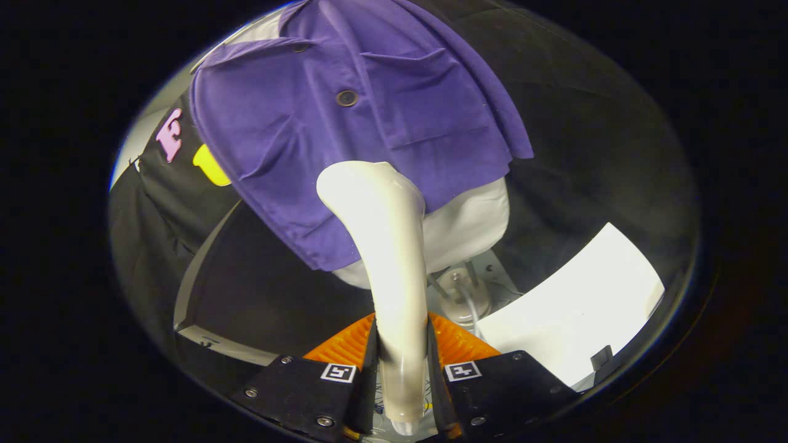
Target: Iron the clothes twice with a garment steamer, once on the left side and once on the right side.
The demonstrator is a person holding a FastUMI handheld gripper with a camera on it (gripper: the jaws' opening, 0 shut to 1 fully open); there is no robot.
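Steamer head held at the shirt's lower front, mid-pass.

The gripper (401, 344) was clamped on the steamer (394, 258), both fingers pressing its handle, with the head up against the purple shirt (345, 123) on the pale mannequin (468, 227), low and near the button line. Which side's pass this was is hard to tell, perhaps the first. The next move called for a steady stroke along the fabric, keeping the head in contact.
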